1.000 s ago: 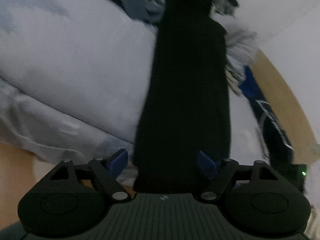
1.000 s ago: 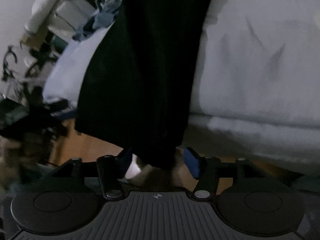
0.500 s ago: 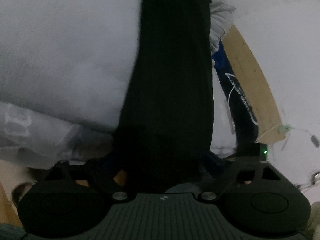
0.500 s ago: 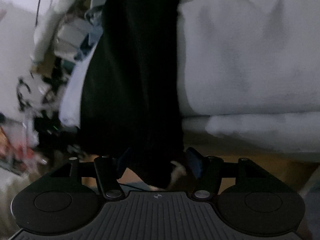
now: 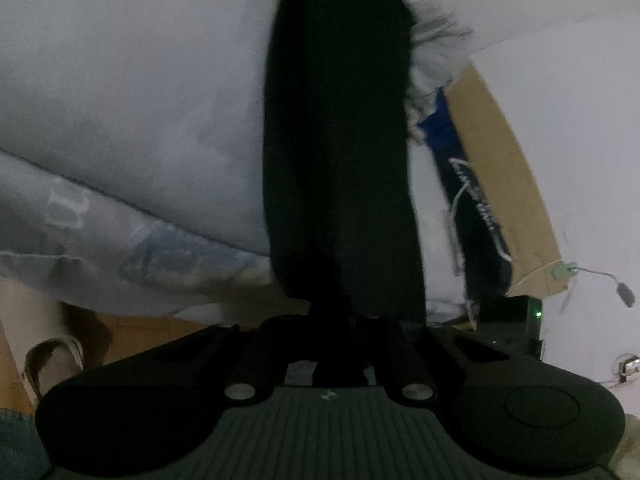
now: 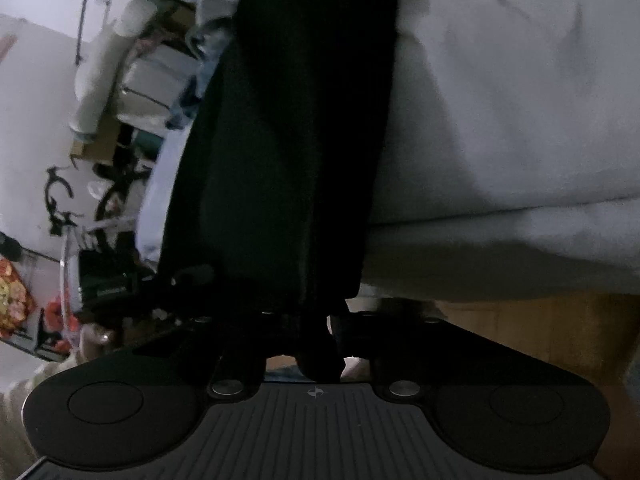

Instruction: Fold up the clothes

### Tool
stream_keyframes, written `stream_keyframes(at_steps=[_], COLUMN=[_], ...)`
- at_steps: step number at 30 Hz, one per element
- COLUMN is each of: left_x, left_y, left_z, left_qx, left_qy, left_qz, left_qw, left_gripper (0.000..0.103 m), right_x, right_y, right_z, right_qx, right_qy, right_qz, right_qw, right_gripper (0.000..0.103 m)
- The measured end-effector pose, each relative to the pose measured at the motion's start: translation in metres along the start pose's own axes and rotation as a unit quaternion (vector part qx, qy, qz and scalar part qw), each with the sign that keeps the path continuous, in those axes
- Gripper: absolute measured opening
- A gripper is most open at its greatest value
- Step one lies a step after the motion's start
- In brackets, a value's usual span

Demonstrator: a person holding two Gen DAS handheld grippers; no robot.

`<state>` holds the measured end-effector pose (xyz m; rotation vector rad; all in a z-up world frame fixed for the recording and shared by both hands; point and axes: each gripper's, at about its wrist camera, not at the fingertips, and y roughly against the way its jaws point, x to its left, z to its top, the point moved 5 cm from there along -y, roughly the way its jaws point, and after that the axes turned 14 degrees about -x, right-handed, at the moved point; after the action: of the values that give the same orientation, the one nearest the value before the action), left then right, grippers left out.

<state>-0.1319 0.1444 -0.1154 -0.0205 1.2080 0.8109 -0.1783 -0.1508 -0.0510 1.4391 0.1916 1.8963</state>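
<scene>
Both sets of tongs are gripping the near end of one long black garment, which is lying stretched away from the cameras across a pale grey-white bed cover. The left tongs are clamped shut on the cloth's hem, the fabric bunching into the closed jaws. The right tongs are closing on the same garment at its other near corner, with the cloth already pinched between the jaws.

Progress, as judged: the garment is being taken up at two points along one edge, which reads as the start of a fold, not its completion. No crease or doubled layer is showing along the visible length; the piece is lying as a single narrow strip. The lift, the carry-over to the far end and the flattening are all remaining.

At the far end of the bed a heap of mixed clothes is waiting, apparently unfolded, and a dark blue printed item is hanging at the bed's edge. The bulk of the task is therefore outstanding.
</scene>
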Motion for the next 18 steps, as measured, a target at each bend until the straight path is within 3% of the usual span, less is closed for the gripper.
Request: stream_keyframes(at_steps=[8,18], left_x=[-0.071,-0.147], left_y=[0.065,0.127], left_z=[0.014,-0.006], left_qx=[-0.057,-0.112], left_qy=[-0.012,-0.014], left_qz=[-0.051,-0.103], left_qw=[0.9970,0.9882], left_gripper=[0.008,0.008], right_x=[0.079,0.166], right_y=[0.056,0.143], right_z=[0.003,0.009], right_qx=[-0.029,-0.072], right_qy=[0.054,0.135], right_qz=[0.047,0.095], right_qw=[0.997,0.984], right_gripper=[0.009,0.008])
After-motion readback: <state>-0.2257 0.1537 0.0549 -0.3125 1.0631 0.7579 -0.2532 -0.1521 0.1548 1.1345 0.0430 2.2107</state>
